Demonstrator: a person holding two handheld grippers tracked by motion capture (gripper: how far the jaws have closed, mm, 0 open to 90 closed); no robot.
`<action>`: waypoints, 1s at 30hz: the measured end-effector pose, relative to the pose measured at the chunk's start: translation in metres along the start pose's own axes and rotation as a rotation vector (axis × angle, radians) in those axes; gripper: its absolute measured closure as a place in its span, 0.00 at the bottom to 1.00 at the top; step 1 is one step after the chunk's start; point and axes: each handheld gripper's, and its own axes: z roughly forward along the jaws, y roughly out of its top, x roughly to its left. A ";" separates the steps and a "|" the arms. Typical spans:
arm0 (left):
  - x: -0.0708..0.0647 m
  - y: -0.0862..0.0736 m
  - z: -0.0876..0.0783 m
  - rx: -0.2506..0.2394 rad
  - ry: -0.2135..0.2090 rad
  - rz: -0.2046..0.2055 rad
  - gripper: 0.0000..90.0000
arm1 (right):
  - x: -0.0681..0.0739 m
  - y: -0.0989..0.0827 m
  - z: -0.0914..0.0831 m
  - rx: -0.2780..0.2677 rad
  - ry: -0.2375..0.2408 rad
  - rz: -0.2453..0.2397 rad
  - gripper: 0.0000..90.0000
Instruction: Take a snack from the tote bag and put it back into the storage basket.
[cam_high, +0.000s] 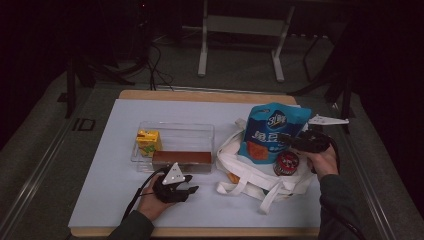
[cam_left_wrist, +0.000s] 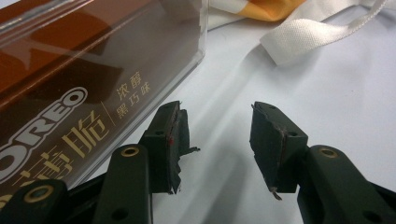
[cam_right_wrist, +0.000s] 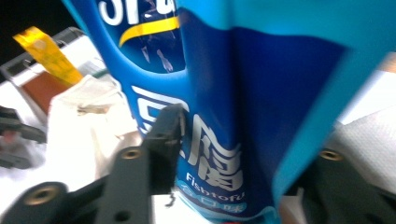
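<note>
A blue snack bag stands upright over the white tote bag. My right gripper grips it from its right side. In the right gripper view the bag is pinched and creased between the jaws of the right gripper, so the grip is shut on it. My left gripper rests on the table near the front. Its jaws stand open with nothing between them. It lies just beside the brown Oreo box.
A clear plastic box holds the Oreo box and a yellow drink carton. A red can lies in the tote bag by my right hand. A tote strap trails on the white tabletop.
</note>
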 end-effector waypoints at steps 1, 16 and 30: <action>0.000 0.000 0.000 0.000 0.000 0.000 0.59 | -0.001 -0.001 -0.001 -0.009 0.013 0.006 0.66; -0.001 0.000 0.001 0.004 0.008 0.013 0.59 | -0.002 -0.003 0.000 -0.091 0.070 0.055 0.98; -0.002 0.000 0.001 0.009 0.012 0.019 0.59 | 0.006 0.014 -0.006 -0.121 0.116 0.063 0.99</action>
